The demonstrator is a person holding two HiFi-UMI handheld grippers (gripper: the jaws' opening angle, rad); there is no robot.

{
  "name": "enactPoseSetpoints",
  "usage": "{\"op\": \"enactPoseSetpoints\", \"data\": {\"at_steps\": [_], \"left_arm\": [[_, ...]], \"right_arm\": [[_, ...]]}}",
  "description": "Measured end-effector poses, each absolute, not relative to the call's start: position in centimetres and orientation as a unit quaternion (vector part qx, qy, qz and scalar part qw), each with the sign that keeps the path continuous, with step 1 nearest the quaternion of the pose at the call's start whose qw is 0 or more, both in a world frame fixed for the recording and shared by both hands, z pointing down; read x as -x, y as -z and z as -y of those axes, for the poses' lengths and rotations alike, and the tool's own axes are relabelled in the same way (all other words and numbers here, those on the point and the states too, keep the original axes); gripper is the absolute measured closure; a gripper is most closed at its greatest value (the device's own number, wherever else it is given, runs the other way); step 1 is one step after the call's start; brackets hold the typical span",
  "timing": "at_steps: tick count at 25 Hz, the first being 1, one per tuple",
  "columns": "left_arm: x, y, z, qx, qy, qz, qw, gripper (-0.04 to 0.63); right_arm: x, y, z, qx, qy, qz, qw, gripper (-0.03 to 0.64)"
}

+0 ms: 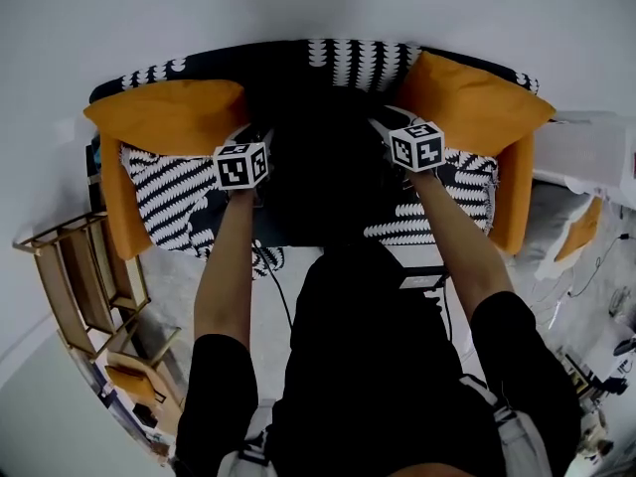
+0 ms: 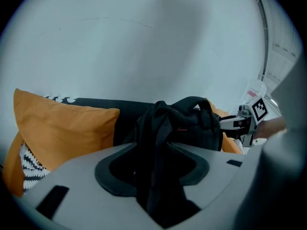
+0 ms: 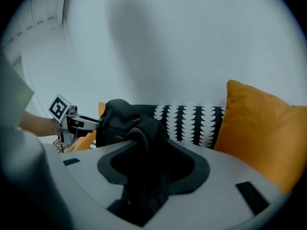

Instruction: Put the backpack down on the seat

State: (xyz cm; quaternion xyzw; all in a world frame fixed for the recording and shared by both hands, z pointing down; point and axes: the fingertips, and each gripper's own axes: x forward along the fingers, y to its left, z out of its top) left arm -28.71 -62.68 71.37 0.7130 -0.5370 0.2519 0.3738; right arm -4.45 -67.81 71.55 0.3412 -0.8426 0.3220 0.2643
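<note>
An orange square cushion leans at ten o'clock on the black-and-white patterned sofa seat. The left gripper stands wide open, a dark shoulder strap hanging in the gap. The black fabric backpack sits mid-seat at twelve o'clock. The right gripper gapes likewise around another strap, a second orange cushion at two o'clock

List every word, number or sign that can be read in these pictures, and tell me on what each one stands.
No readable word or number shows in any view.
Left marker cube: a black-and-white square code pattern only, no letters.
Right marker cube: the same kind of pattern, no letters.
Backpack: a small red mark, too small and blurred to read.
</note>
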Motion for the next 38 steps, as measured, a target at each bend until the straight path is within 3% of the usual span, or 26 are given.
{"op": "enactPoseSetpoints", "data": {"at_steps": [10,18,28,38], "left_arm": [[27.9,-65.2,56.6,-0.725,-0.182,0.562,0.353,0.411],[27.3,-54.8,51.7,-0.748,-0.084,0.587,0.299,0.563],[25.4,-44.7,45.1,-0.784,-0.02,0.585,0.207,0.58],[20.4,-37.1,34.5,-0.789,0.068,0.589,0.161,0.58]], "right_arm": [[2.9,-65.5,63.3,-0.365,-0.291,0.854,0.229,0.457],[2.9,-54.7,58.8,-0.381,-0.23,0.885,0.141,0.546],[-0.9,-41.8,50.6,-0.388,-0.147,0.909,0.035,0.585],[-4.7,-36.4,39.2,-0.367,-0.089,0.926,-0.006,0.584]]}}
